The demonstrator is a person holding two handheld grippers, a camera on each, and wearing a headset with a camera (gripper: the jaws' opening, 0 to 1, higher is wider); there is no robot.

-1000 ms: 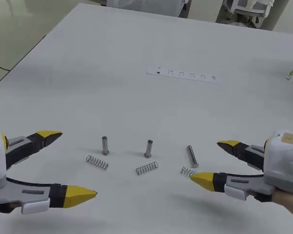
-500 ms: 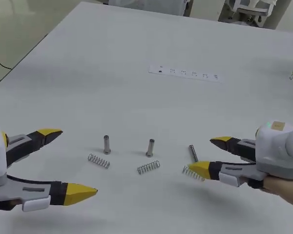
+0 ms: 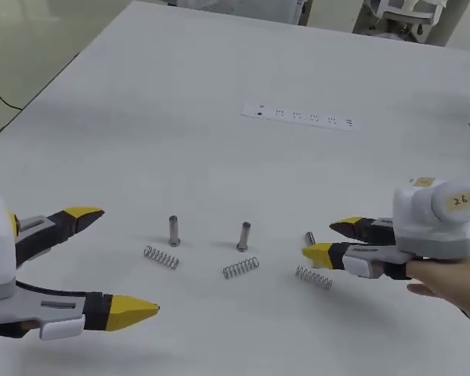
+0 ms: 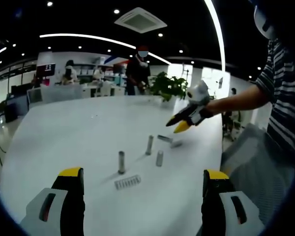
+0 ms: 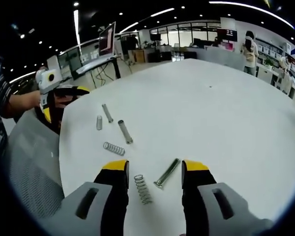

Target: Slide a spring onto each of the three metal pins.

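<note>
Springs and pins sit in a loose row near the front of the white table [image 3: 219,149], none of the springs threaded on a pin. The left pin [image 3: 174,230] and the middle pin [image 3: 244,235] stand upright. The left spring [image 3: 160,257] and the middle spring [image 3: 240,267] each lie on their side just in front of their pin, apart from it. The right pin [image 3: 309,237] lies flat, partly hidden in the head view by the right gripper [image 3: 327,240], with the right spring [image 3: 313,277] lying near it on the side toward the person.

In the right gripper view that gripper's yellow-tipped jaws are spread, and both the lying pin [image 5: 167,172] and its spring [image 5: 142,189] lie in the gap between them. The pin is closer to one jaw and the spring just beside the other, with nothing pinched. Whether the tips touch the table cannot be told. A hand [image 3: 448,283] holds this gripper from the right.

The left gripper [image 3: 113,262] hovers at the near left, well apart from the row, its jaws wide open and holding nothing. Its own view looks along the row, with the left spring [image 4: 128,182] nearest. A white power strip [image 3: 305,117] lies farther back on the table.
</note>
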